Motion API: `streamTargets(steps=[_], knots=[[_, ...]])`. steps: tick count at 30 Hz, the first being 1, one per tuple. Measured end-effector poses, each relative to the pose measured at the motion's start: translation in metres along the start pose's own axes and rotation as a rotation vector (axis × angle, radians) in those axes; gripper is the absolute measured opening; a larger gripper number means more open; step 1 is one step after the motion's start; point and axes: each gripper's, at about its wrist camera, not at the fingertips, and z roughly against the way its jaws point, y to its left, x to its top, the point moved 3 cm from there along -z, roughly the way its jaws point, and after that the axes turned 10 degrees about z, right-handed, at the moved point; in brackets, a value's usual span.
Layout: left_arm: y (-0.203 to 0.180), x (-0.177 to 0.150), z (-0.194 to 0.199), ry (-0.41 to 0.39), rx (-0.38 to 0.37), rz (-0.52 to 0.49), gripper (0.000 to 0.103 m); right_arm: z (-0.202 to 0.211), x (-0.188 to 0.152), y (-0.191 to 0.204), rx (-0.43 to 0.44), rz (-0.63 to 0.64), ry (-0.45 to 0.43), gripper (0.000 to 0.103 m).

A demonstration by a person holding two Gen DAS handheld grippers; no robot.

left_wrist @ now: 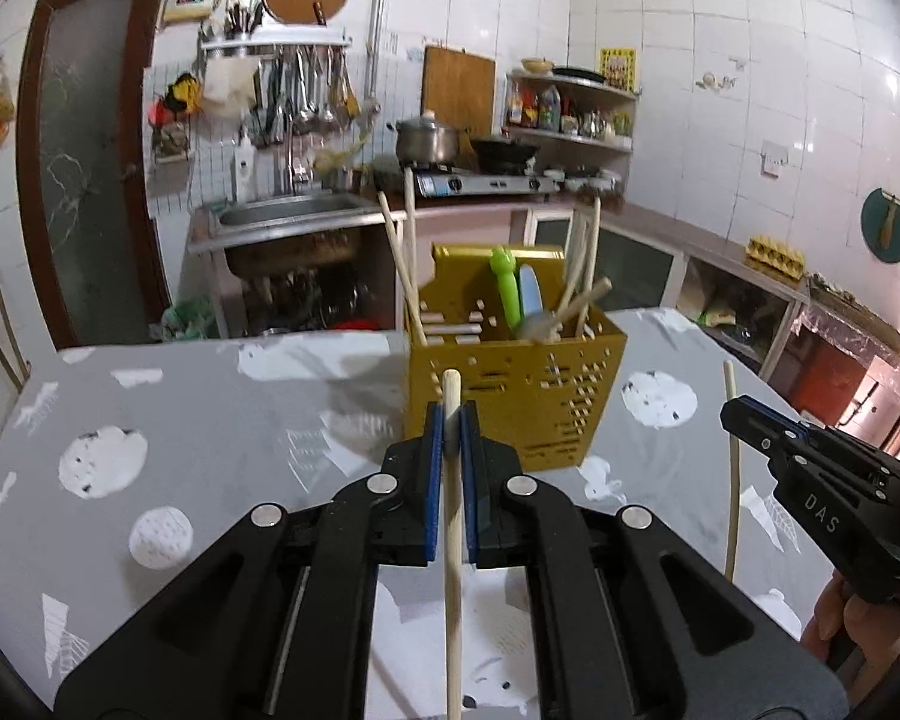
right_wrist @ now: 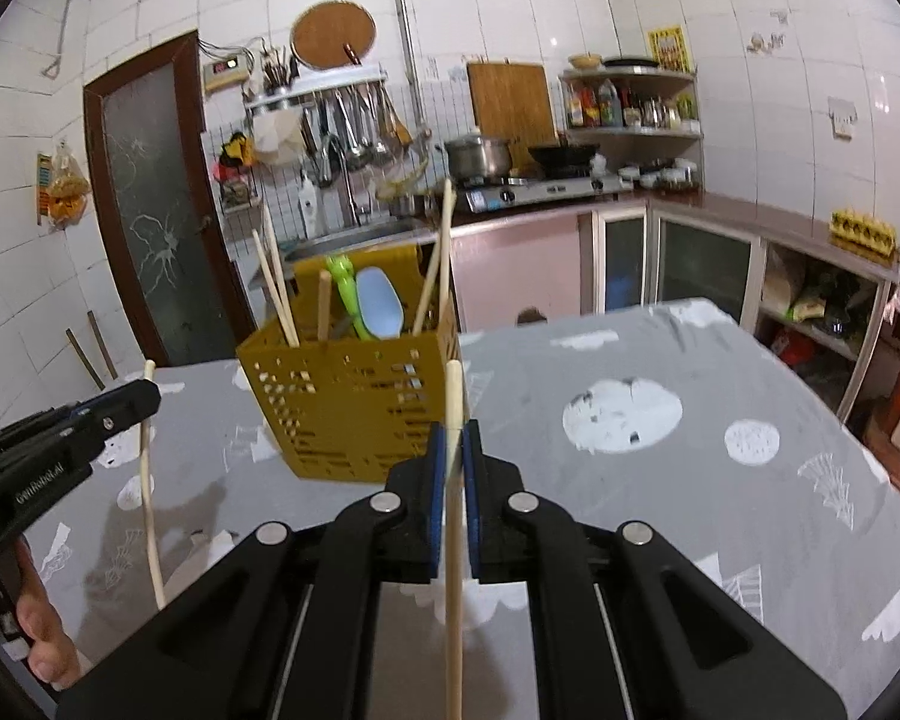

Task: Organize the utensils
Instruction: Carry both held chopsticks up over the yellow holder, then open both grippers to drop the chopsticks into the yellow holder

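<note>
We hold one wooden chopstick in each gripper, both above the grey patterned table [left_wrist: 198, 396]. In the left wrist view, the left gripper [left_wrist: 452, 420] has its blue pads pressed onto the left chopstick [left_wrist: 453, 570], which stands nearly upright, its long axis vertical: one blunt end pokes up just above the fingertips, the rest runs down past the lower edge of the picture. In the right wrist view, the right gripper [right_wrist: 453, 438] pinches the right chopstick [right_wrist: 453, 540] the same way, upright, with its top end rising in front of the yellow utensil holder [right_wrist: 354, 414].

The holder stands on the table ahead of both grippers, near but not touching them. In it we see several chopsticks leaning outward, a green utensil [right_wrist: 347, 294] and a pale blue spoon [right_wrist: 379, 303], all handle-down or tilted, in compartments we cannot tell apart.

Each view shows the other gripper from the side. The left view catches the right gripper at its right edge, with its chopstick as a thin, slightly bowed vertical line hanging below the fingers. The right view catches the left gripper at its left edge, a hand [right_wrist: 42, 642] below it. Only the left view shows the sink [left_wrist: 288, 210] clearly; the right view shows more table to the right.
</note>
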Motion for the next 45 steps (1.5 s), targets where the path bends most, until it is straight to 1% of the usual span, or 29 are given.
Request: streamTargets(steps=[5,7,9,11,15,18,23,26,28,30,32,34,37,39,41,42,43,45], knots=[[0.004,0.005,0.010,-0.065,-0.009,-0.004,0.005,0.008,0.005,0.004,-0.008,0.004,-0.082,0.006],[0.006,0.004,0.014,-0.090,-0.019,-0.010,0.005,0.013,0.006,0.006,-0.019,0.024,-0.129,0.006],[0.009,0.003,0.018,-0.116,-0.022,-0.010,0.005,0.018,0.006,0.006,-0.027,0.038,-0.159,0.006],[0.012,0.004,0.021,-0.128,-0.031,-0.001,0.005,0.024,0.008,0.006,-0.034,0.040,-0.198,0.006],[0.013,0.011,0.027,-0.143,-0.065,0.017,0.005,0.032,0.017,0.004,-0.032,0.027,-0.250,0.006],[0.009,0.020,0.038,-0.183,-0.075,0.010,0.005,0.038,0.029,0.003,-0.029,0.030,-0.283,0.006],[0.003,0.059,0.056,-0.264,-0.095,0.018,0.005,0.047,0.057,0.005,-0.021,0.034,-0.337,0.006],[-0.003,0.089,0.063,-0.317,-0.106,0.019,0.005,0.054,0.085,0.006,-0.021,0.046,-0.376,0.006],[-0.012,0.112,0.068,-0.374,-0.095,0.006,0.005,0.058,0.104,0.007,-0.020,0.051,-0.401,0.006],[-0.019,0.132,0.067,-0.410,-0.097,0.005,0.005,0.061,0.124,0.008,-0.029,0.062,-0.425,0.006],[-0.026,0.152,0.061,-0.444,-0.102,0.013,0.005,0.060,0.146,0.006,-0.033,0.057,-0.446,0.006],[-0.031,0.163,0.055,-0.481,-0.104,0.011,0.005,0.056,0.164,0.004,-0.041,0.049,-0.461,0.006],[-0.041,0.177,0.036,-0.539,-0.067,-0.014,0.005,0.042,0.186,0.006,-0.057,0.043,-0.474,0.006],[-0.045,0.181,0.013,-0.559,-0.037,-0.024,0.005,0.027,0.197,0.009,-0.073,0.046,-0.471,0.006],[-0.044,0.179,-0.013,-0.513,-0.033,-0.005,0.005,0.010,0.199,0.012,-0.082,0.044,-0.445,0.006],[-0.042,0.176,-0.025,-0.486,-0.034,0.009,0.005,-0.003,0.197,0.013,-0.081,0.041,-0.417,0.006],[-0.039,0.170,-0.042,-0.459,-0.025,0.021,0.005,-0.010,0.193,0.014,-0.086,0.041,-0.403,0.006],[-0.032,0.159,-0.059,-0.421,-0.020,0.039,0.005,-0.023,0.183,0.016,-0.094,0.049,-0.373,0.006]])
